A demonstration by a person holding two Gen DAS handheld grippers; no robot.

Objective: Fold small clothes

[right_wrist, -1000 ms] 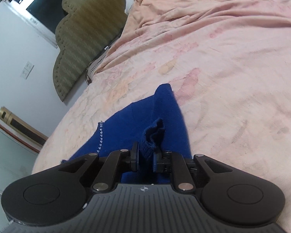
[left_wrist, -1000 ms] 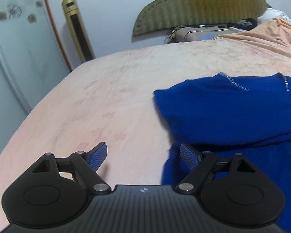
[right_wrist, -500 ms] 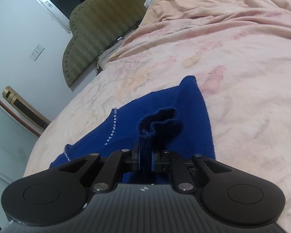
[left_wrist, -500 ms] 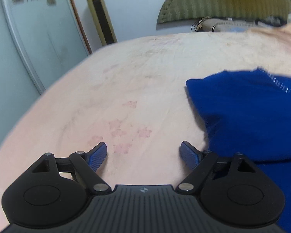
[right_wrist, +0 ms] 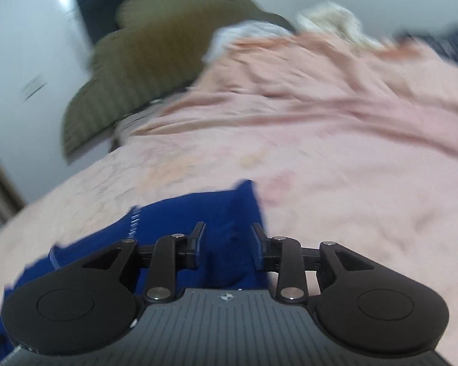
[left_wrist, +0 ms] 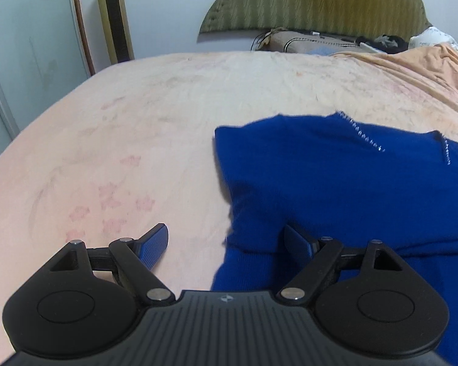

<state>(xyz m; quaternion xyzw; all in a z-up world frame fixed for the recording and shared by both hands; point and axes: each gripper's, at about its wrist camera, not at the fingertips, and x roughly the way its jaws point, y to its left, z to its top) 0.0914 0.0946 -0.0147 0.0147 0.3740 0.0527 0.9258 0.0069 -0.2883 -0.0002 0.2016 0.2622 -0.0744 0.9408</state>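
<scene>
Lying on the pink bed, the blue garment is spread flat, a line of small beads near its neckline. The left gripper hovers at the garment's near left edge with its jaws spread wide, one finger over bare bedding and the other over blue cloth, pinching nothing. The right gripper has its jaws opening, with blue cloth lying between and below them, unpressed. That view is blurred.
</scene>
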